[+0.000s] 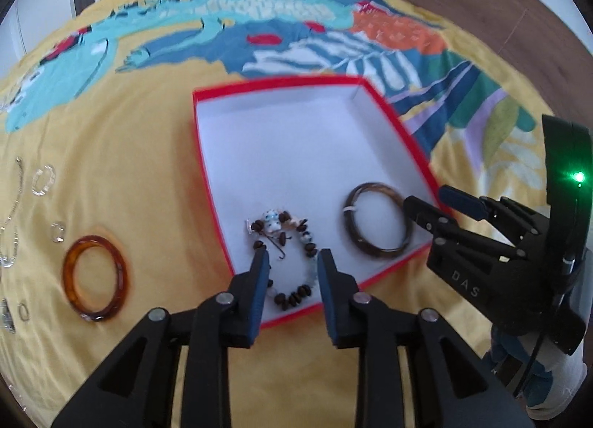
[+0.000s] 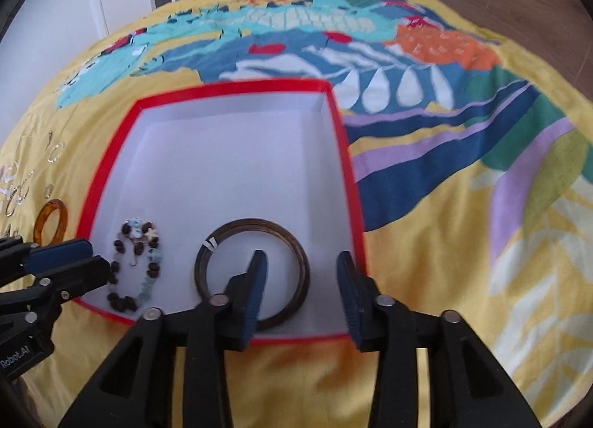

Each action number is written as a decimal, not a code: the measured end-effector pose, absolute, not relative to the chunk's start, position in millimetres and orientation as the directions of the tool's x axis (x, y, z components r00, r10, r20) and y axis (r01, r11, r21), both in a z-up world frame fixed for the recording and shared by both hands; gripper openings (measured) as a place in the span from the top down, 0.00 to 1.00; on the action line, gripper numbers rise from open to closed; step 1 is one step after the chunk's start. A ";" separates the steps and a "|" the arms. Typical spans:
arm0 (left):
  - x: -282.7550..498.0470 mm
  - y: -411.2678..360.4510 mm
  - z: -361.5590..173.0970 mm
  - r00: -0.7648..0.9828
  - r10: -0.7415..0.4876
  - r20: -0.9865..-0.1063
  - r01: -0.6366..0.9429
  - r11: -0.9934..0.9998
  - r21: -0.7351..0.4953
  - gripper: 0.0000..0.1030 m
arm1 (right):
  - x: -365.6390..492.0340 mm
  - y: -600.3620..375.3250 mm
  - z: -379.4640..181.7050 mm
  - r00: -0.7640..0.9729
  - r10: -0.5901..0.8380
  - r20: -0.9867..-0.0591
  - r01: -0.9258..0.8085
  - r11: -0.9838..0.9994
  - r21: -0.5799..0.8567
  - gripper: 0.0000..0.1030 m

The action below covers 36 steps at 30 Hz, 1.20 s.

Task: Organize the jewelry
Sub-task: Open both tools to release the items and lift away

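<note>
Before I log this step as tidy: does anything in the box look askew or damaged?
Nothing stands out. The beaded bracelet and dark bangle lie flat in the red box, apart from each other. An amber bangle and small silver pieces lie outside on the bedspread.

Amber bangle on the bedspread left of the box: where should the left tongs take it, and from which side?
Probably from above, on the amber bangle rim nearest the red box. It lies flat on the yellow bedspread, so one finger goes inside the hoop and one outside, pinching across the band. That side has bare cloth; small clear rings lie on its far side.
</note>
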State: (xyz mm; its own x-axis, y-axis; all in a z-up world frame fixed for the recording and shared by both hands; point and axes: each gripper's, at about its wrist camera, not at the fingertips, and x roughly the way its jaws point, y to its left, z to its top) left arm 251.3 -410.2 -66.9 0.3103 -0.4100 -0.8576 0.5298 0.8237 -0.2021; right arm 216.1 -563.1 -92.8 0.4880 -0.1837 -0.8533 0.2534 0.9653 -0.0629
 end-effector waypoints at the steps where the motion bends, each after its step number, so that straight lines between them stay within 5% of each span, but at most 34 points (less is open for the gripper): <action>1: 246.6 -406.0 -57.7 0.325 -0.418 -0.849 0.529 0.824 -0.203 0.75 | 210.0 -562.2 -83.2 0.501 -0.185 -0.845 0.263 0.963 -0.055 0.57; 10: 180.4 -335.5 20.1 0.452 -0.421 -0.786 0.496 0.851 -0.171 0.75 | 147.6 -519.0 -1.0 0.624 -0.157 -0.766 0.281 0.959 0.033 0.44; 15: 142.1 -272.2 45.6 0.527 -0.365 -0.767 0.424 0.896 -0.134 0.60 | 116.4 -470.0 28.8 0.680 -0.100 -0.727 0.223 0.972 0.074 0.41; 26: 80.4 -125.2 60.3 0.657 -0.203 -0.726 0.208 0.974 -0.083 0.60 | 65.8 -369.5 70.1 0.742 -0.035 -0.670 0.121 0.989 0.083 0.38; 36: 63.8 -70.3 56.1 0.683 -0.219 -0.697 0.148 0.976 -0.162 0.60 | 36.4 -316.5 105.6 0.782 -0.038 -0.622 0.115 0.990 0.083 0.35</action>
State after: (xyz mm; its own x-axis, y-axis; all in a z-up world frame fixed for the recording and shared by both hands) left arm 63.8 -70.3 56.1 0.6828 -0.2191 -0.6969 0.1476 0.9757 -0.1622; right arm 36.4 -316.5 105.6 0.7823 -0.0384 -0.6218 0.1145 0.9900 0.0830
